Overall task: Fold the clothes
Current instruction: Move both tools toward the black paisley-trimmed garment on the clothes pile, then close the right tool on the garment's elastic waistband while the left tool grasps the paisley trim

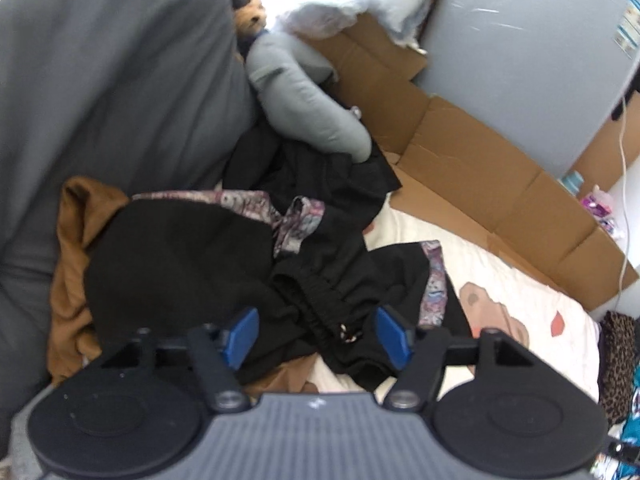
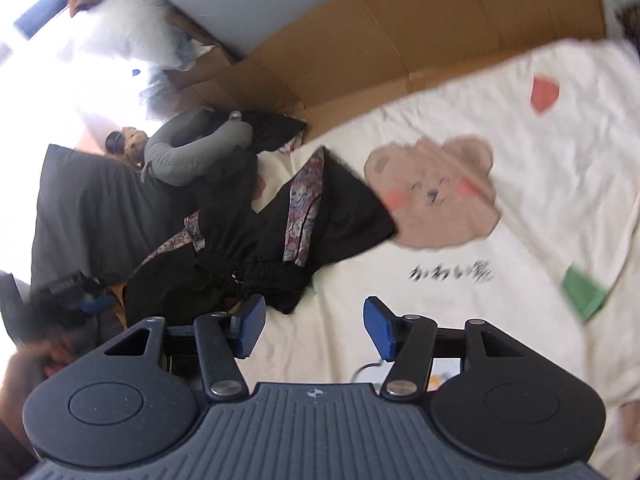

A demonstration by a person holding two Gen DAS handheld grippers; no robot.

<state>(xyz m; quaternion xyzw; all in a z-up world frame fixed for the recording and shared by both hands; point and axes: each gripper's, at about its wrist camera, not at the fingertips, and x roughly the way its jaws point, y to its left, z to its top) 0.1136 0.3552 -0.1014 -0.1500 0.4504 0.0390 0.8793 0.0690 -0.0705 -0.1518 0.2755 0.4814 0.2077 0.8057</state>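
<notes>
Grey duvet (image 1: 100, 92) lying heaped at far left; brown garment (image 1: 70, 264) showing beside it, partly under the black shorts (image 1: 192, 264); grey neck pillow (image 1: 304, 104) resting behind, against flattened cardboard (image 1: 460, 168) along the wall.

Black shorts with paisley side trim sitting crumpled on the cream bear-print blanket (image 2: 460, 288), elastic waistband (image 1: 320, 300) bunched and facing the grippers.

Left gripper (image 1: 316, 336) hovering partly spread over the waistband, the band lying between its blue pads (image 1: 242, 334), no pinch visible; right gripper (image 2: 314, 330) likewise partly spread, holding nothing, over bare blanket just right of the shorts' lower corner.

Step in hand, by my reckoning: reaching for the waistband, folding not begun. Next move calling for both grippers pinching the band at its two ends, then lifting and spreading the shorts flat.
</notes>
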